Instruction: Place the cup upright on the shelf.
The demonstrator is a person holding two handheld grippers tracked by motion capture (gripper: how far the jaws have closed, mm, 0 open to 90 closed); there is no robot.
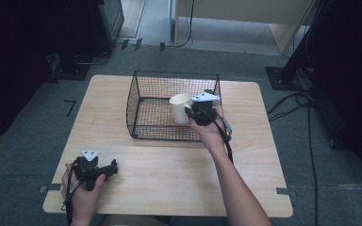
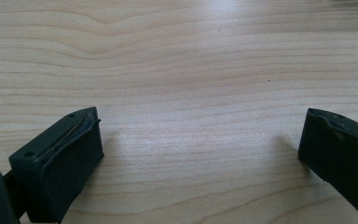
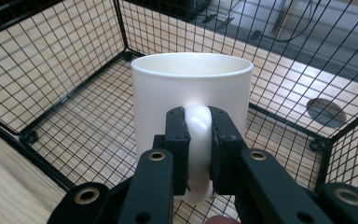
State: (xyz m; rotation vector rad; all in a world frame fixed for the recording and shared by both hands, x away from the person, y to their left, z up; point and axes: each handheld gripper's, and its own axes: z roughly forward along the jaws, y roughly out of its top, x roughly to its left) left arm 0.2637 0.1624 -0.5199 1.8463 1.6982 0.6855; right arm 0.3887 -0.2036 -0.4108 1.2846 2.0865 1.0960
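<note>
From above, my right gripper [image 1: 189,114] holds the white mug [image 1: 179,108] inside the wire basket [image 1: 143,110] on the table [image 1: 169,174]. My left gripper [image 2: 200,154] rests on the wood, jaws wide and empty. Up close, the right jaws clamp the mug's handle [image 3: 198,140].

white mug [image 3: 191,88] upright inside the wire basket [image 3: 65,70].

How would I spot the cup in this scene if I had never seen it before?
Find the pale wooden table and the black wire basket standing at its far middle. Inside the basket's right half, the right gripper clamps the handle of an upright white mug. It is the one smooth, solid white thing among black mesh.
</note>
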